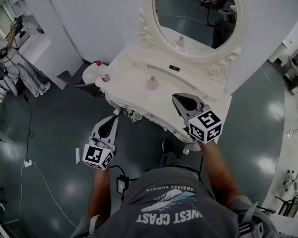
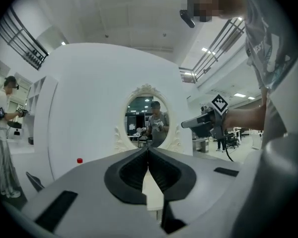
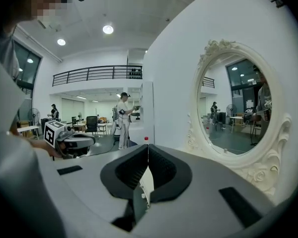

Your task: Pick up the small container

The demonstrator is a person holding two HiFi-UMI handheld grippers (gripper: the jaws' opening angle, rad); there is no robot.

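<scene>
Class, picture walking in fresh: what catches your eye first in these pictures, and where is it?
An ornate oval mirror rises at the back of a white vanity table. On the tabletop sit a small container near the middle and a red-capped bottle at the left edge. Nearer the person, the left gripper, short of the table, and the right gripper, over its front edge, are both shut and empty.

The bare left arm (image 1: 98,192) and right arm (image 1: 216,167) reach forward. The left gripper (image 1: 113,120) sits nearer, the right gripper (image 1: 183,102) farther; both have fingers pressed together, empty.
</scene>
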